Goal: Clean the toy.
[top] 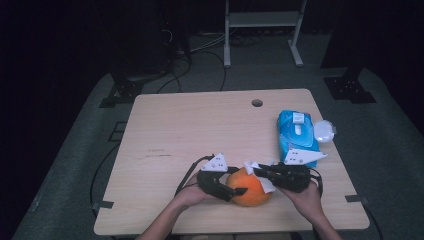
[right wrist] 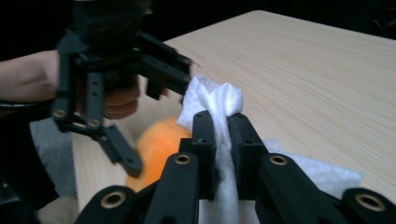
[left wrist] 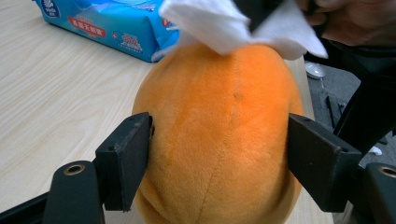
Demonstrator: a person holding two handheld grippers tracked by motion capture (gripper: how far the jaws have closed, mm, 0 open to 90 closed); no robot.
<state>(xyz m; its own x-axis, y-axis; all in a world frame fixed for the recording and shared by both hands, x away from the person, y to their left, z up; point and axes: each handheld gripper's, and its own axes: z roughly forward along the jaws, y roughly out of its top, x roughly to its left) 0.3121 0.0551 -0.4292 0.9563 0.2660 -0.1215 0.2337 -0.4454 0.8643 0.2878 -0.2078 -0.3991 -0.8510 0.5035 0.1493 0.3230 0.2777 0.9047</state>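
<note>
Surface (top: 190, 130): pale wood top with a round hole near the far edge; dark floor around it.
Orange plush (top: 248, 187): rounded, soft, seamed like a pumpkin; sits on the surface near the near edge, a little right of centre, between the two hands.
Left claw (top: 235, 192): comes in from the left at the near edge; in the left gripper view its two black pads (left wrist: 126, 158) press on opposite flanks of the orange plush (left wrist: 219, 140), so it is grasping the plush.
Right claw (top: 256, 170): comes in from the right, reaching over the far upper side of the plush; in the right gripper view the jaws stand clenched on a bunched white wipe (right wrist: 217, 100).
White wipe (top: 262, 180): crumpled sheet, pinched in the right claw and lying against the top of the plush; in the left gripper view it drapes over the plush's far top (left wrist: 224, 25).
Wipes pack (top: 296, 137): blue soft pack with a white flap, lying flat on the right side of the surface, beyond the right hand, apart from the plush.
Small clear lid (top: 325, 131): just right of the pack, at the surface's right edge.
Hands: left hand (top: 192, 195) and right hand (top: 307, 197) each grip a tool body at the near edge.
</note>
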